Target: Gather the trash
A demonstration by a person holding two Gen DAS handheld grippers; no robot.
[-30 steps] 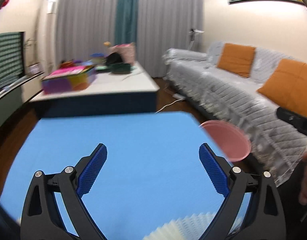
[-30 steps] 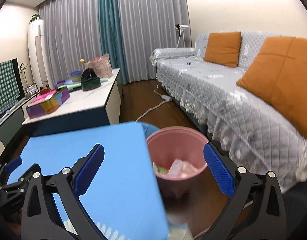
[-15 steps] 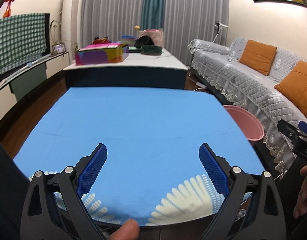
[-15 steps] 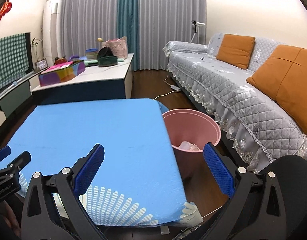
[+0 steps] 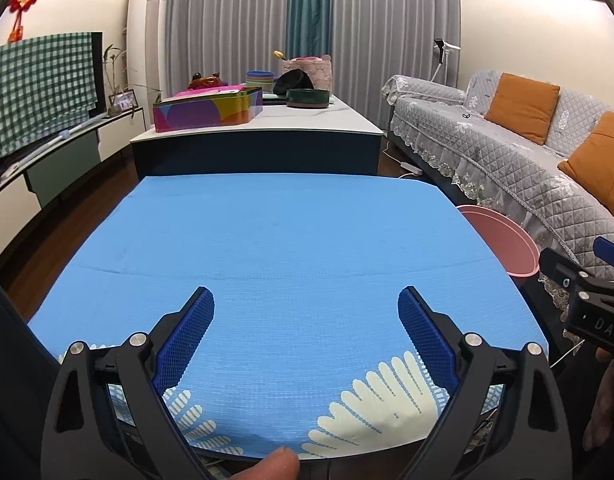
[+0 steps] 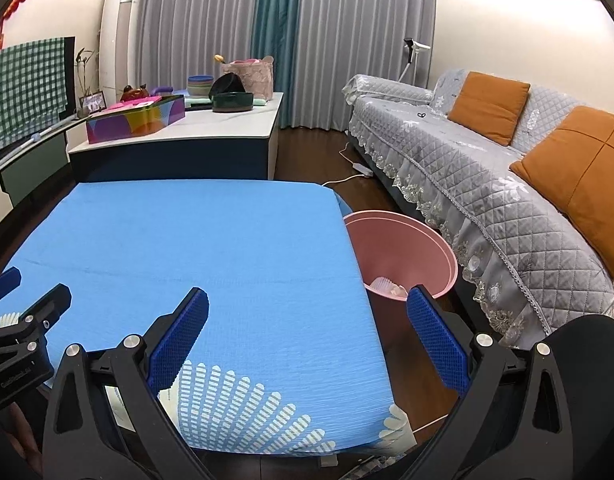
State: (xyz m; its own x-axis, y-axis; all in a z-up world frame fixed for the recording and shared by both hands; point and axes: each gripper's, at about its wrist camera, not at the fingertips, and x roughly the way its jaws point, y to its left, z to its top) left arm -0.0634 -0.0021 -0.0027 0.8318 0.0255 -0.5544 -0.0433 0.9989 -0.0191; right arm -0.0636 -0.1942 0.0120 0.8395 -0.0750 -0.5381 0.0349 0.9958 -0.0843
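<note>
Across the room to my right, the long grey quilted sofa (image 6: 487, 168) with orange cushions is running along the wall, and the white-topped coffee table (image 5: 267, 128) with a multicoloured rectangular box (image 5: 207, 110) is sitting ahead of me. Nearer, I am looking over the worktop draped in a bright blue cloth (image 5: 291, 248) with a pale fan print at its near edge; nothing is lying on its visible surface. Just beside the worktop's right edge, the round pink plastic bin (image 6: 403, 256) is standing on the dark wooden floor, and a pale ridged piece of trash (image 6: 385, 285) is lying inside it near the bottom. I am holding the left claw (image 5: 307, 336) above the near part of the cloth, its blue-padded fingers spread wide apart and gripping nothing. I am holding the right claw (image 6: 307, 336) over the worktop's near right corner, equally wide apart and empty, its right finger (image 6: 437, 340) overlapping the bin's rim in view.
</note>
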